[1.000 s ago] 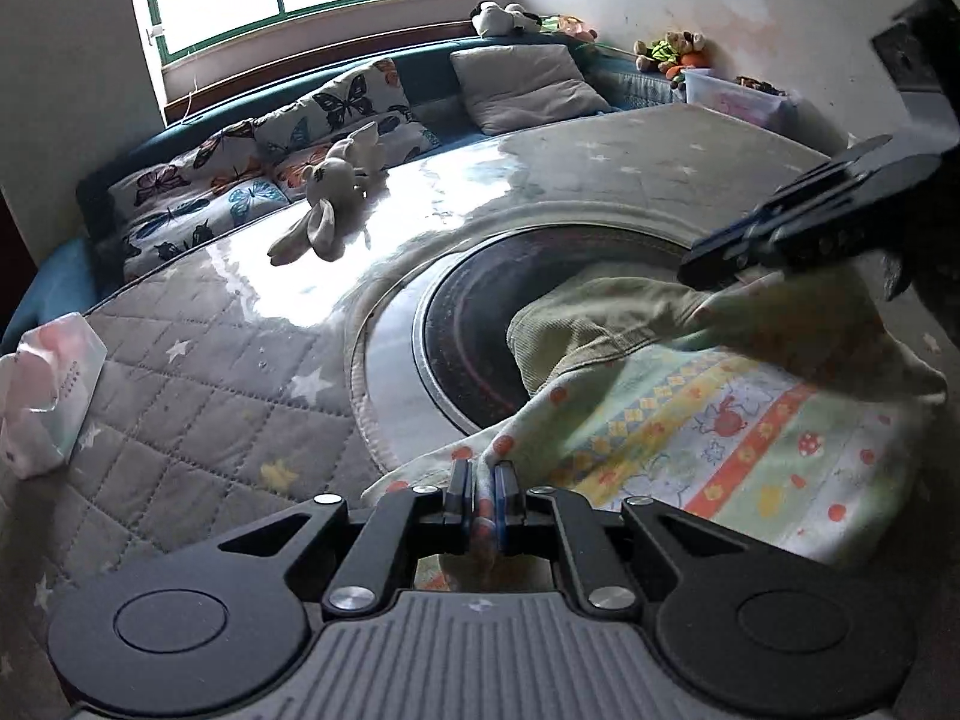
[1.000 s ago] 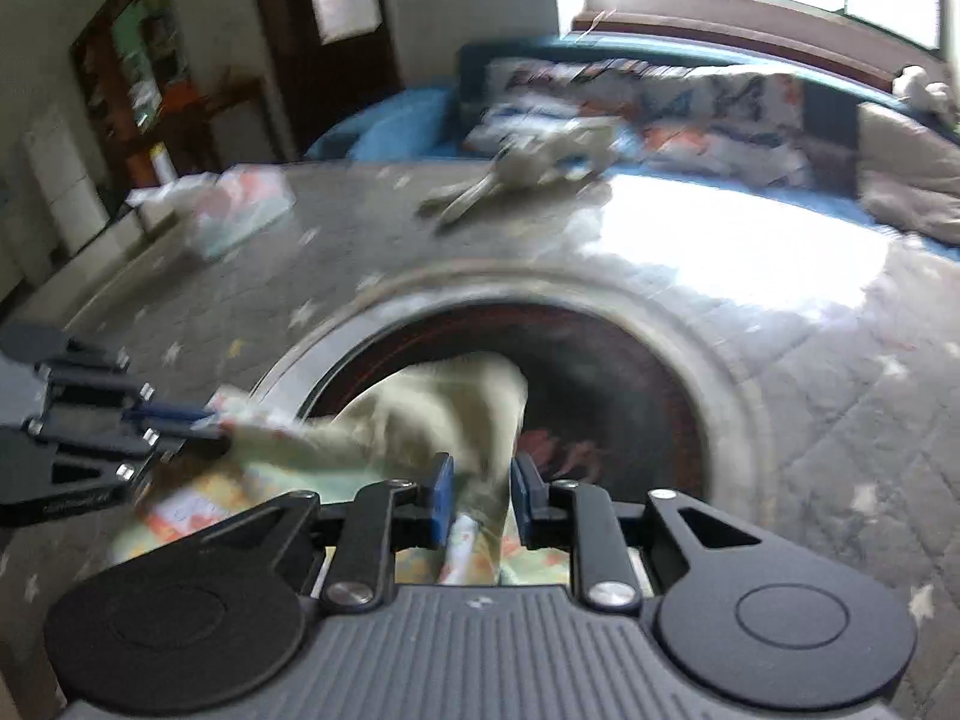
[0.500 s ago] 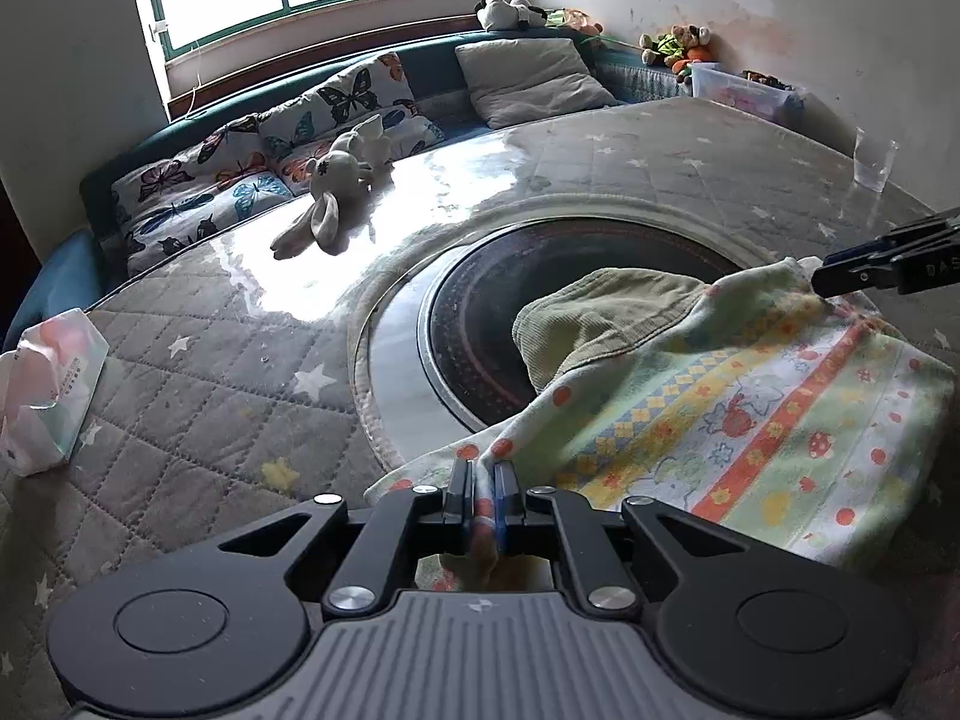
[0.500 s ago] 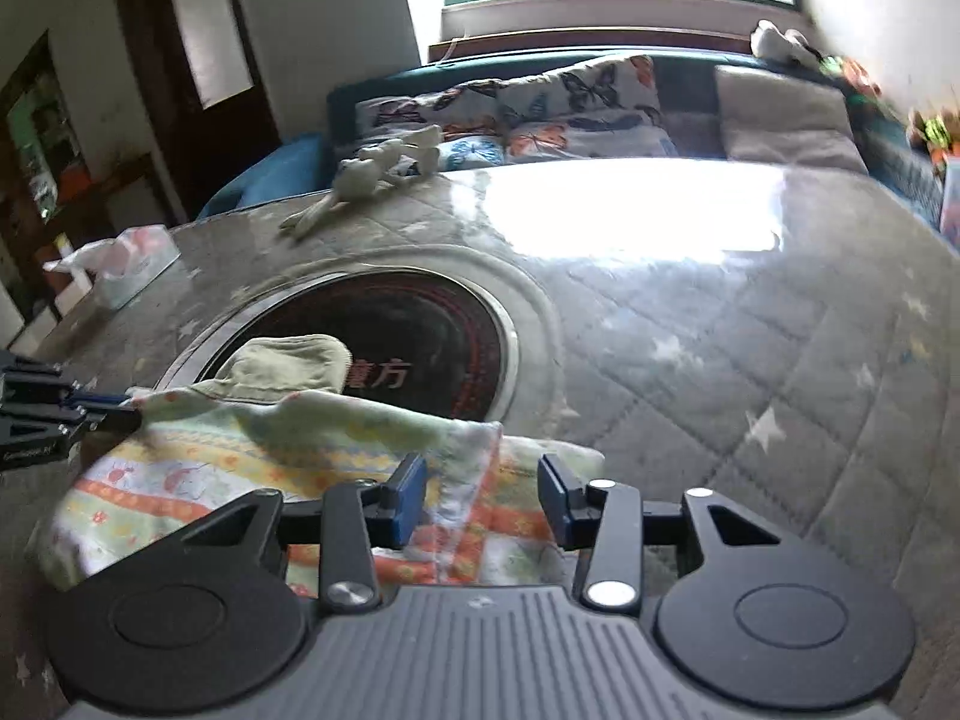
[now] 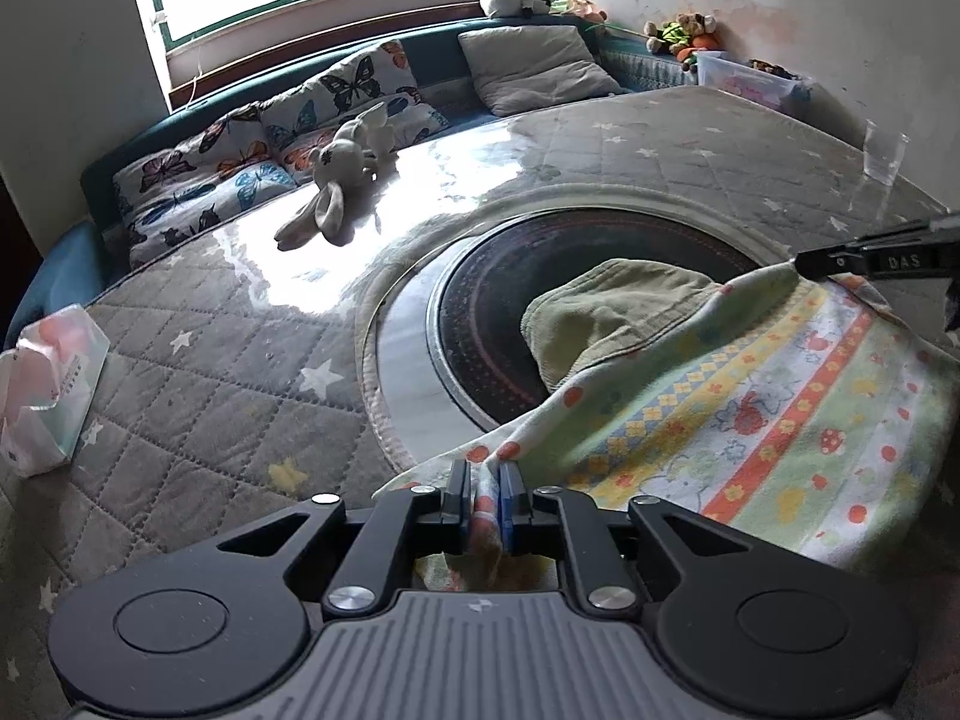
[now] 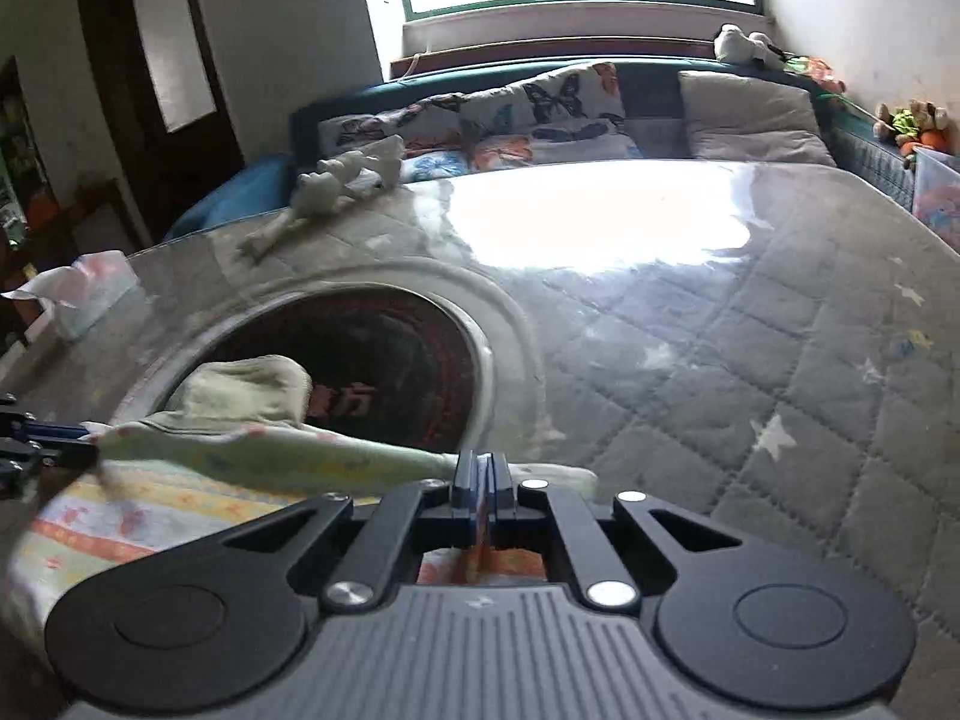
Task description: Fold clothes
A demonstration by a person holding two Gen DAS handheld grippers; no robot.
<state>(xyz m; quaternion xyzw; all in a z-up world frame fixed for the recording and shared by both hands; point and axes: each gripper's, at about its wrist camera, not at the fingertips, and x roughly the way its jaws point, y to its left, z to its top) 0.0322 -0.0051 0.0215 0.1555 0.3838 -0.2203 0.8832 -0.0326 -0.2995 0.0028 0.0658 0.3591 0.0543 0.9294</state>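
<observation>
Pinching one corner of the printed garment in my left claw, I have its pads clamped tight on a bunched fold of cloth at 6 o'clock in the left wrist view. My right claw is likewise clenched on the opposite corner, with orange-printed fabric caught between its pads; from the left camera it shows as a dark bar at 3 o'clock. Holding both corners this way keeps the upper edge taut between the claws and raised off the desk, which I judge suits drawing that edge over to make a fold. The garment is pale, with bands of yellow checks, an orange stripe, red dots and small cartoon figures. It lies on the near part of the desk, its far edge over the dark round inset. An olive-green cloth pokes out beneath it toward 12 o'clock; whether that is a lining or a separate piece I cannot tell.
</observation>
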